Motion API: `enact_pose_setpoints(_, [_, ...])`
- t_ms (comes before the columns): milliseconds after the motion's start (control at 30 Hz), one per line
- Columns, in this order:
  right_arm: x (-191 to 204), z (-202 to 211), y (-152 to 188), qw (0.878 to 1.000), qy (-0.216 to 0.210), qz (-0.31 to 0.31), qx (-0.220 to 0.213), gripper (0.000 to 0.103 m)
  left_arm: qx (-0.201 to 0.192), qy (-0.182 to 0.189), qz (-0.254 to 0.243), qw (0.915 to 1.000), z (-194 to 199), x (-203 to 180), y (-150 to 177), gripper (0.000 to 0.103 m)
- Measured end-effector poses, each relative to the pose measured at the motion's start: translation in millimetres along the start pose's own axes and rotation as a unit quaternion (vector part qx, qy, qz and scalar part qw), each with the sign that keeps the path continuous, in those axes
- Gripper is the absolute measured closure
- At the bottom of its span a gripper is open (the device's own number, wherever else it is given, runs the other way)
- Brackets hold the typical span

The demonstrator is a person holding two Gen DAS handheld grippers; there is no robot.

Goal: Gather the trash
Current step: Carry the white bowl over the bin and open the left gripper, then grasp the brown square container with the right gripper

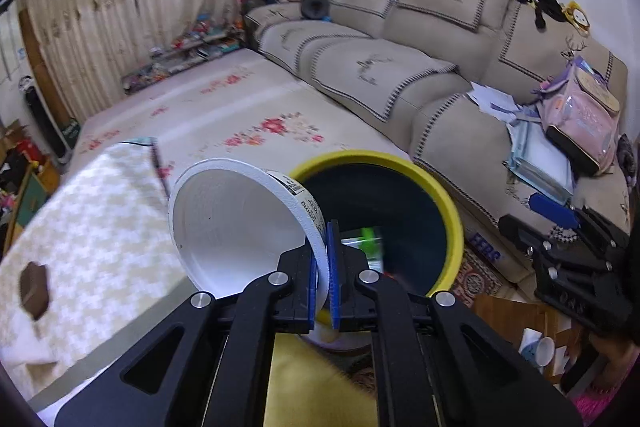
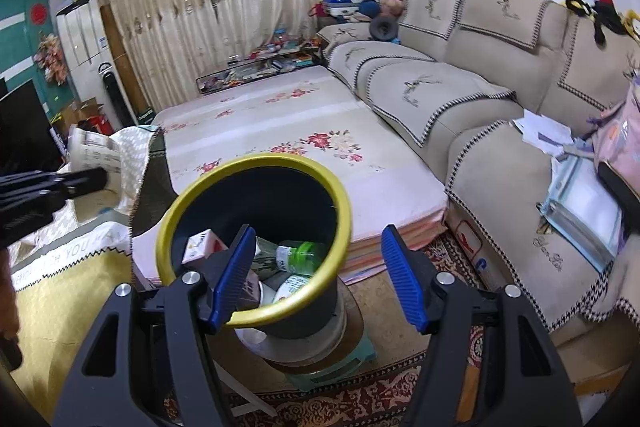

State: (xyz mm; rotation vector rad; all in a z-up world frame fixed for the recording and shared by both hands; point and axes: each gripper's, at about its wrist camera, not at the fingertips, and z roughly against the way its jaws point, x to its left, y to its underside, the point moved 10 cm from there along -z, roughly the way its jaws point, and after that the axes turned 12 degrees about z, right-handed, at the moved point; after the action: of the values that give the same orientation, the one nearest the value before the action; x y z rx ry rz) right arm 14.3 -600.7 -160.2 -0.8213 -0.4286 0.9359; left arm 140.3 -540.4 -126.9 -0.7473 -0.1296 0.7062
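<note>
Already binned: the yellow-rimmed bin (image 2: 256, 239) holds a green-capped bottle (image 2: 298, 257), a small carton (image 2: 202, 243) and a white cup or lid, so part of the collecting looks done.
In hand: left gripper (image 1: 322, 267) has its jaws pinched tight on the wall of a white paper bowl (image 1: 236, 223), tipped on its side, apparently empty.
Bowl position: beside the bin's rim, not yet over the opening.
Right gripper (image 2: 316, 275): jaws wide apart, holding nothing, hovering at the bin's near rim.
Left to do: carry the bowl over the mouth and release; a brown scrap (image 1: 34, 289) lies on the checked cloth (image 1: 92, 227), possibly trash.
</note>
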Motion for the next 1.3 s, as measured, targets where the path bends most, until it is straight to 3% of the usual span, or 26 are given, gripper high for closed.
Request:
enact_pose_setpoints(233, [-7.7, -0.9, 6.1, 1.000, 0.002, -0.010, 0.005, 0.041, 0.027, 0.022, -0.009, 0.9994, -55.3, -30.6, -5.9, 0.095])
enact_pose_setpoints(300, [-8.9, -1.0, 6.3, 1.000, 0.002, -0.011, 0.006, 0.041, 0.025, 0.019, -0.002, 0.9995, -65.0, -31.8, -11.2, 0.081])
enact_pose_setpoints(367, [-9.3, -1.1, 6.3, 1.000, 0.003, -0.012, 0.006, 0.041, 0.019, 0.017, 0.011, 0.9996, -64.0, -26.3, -14.9, 0.044])
enact_pose_setpoints(567, [-2.2, -2.1, 4.2, 1.000, -0.003, -0.009, 0.007, 0.041, -0.051, -0.003, 0.014, 0.9986, -10.8, 0.4, -29.0, 0.013])
enact_pose_setpoints(700, [7.1, -4.1, 3.9, 1.000, -0.012, -0.001, 0.008, 0.041, -0.107, -0.026, 0.041, 0.9931, 47.6, 37.8, -29.4, 0.006])
enact_pose_setpoints(867, [31.2, -5.2, 1.5, 0.999, -0.030, 0.015, 0.009, 0.041, -0.140, -0.044, 0.099, 0.9841, 115.8, 100.2, -8.5, 0.005])
enact_pose_setpoints(1067, [83.1, -4.6, -4.4, 0.996, -0.072, 0.051, 0.009, 0.040, -0.176, -0.116, 0.167, 0.9631, 191.4, 188.1, 40.8, 0.005])
enact_pose_setpoints(1300, [184.5, 0.5, -20.7, 0.982, -0.150, 0.117, 0.006, 0.040, -0.202, -0.204, 0.266, 0.9202, 268.7, 289.3, 123.5, 0.005])
